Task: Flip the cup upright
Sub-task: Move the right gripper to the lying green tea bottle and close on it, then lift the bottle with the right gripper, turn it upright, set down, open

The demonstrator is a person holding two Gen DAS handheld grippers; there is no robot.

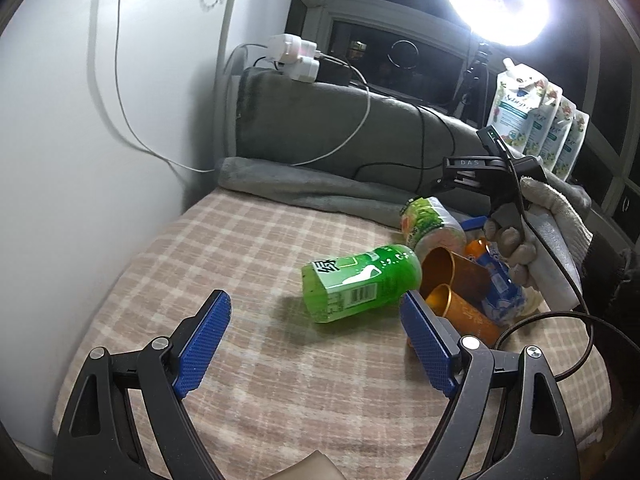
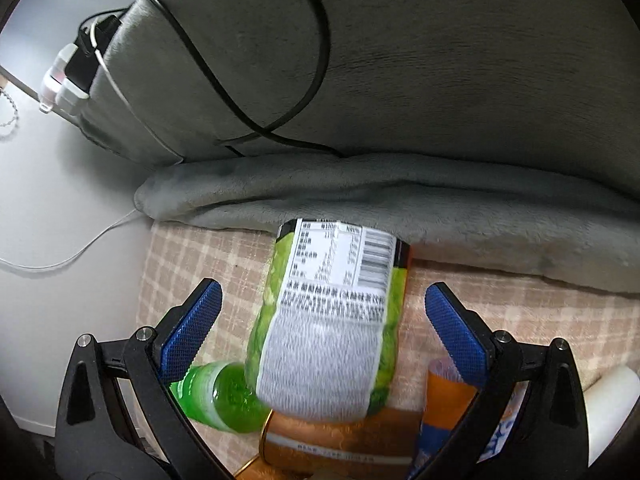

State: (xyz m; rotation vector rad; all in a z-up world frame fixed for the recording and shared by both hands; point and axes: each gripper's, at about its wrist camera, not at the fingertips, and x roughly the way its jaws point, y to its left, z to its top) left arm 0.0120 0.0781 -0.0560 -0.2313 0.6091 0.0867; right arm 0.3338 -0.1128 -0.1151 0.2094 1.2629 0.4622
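Both tools gape empty: left tool (image 1: 316, 312) near the green bottle (image 1: 360, 282), right tool (image 2: 324, 316) over toppled orange cups (image 2: 336, 436)

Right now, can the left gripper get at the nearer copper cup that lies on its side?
Probably not directly. The left gripper is open, but the green bottle lies just ahead, and the copper cup sits off beside its right jaw, crowded against the blue-and-orange packet.

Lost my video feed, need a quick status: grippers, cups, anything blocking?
Left gripper open, empty. Right gripper open over the pile. Two orange cups on their sides, untouched. Green bottle and a labelled jar crowd them.
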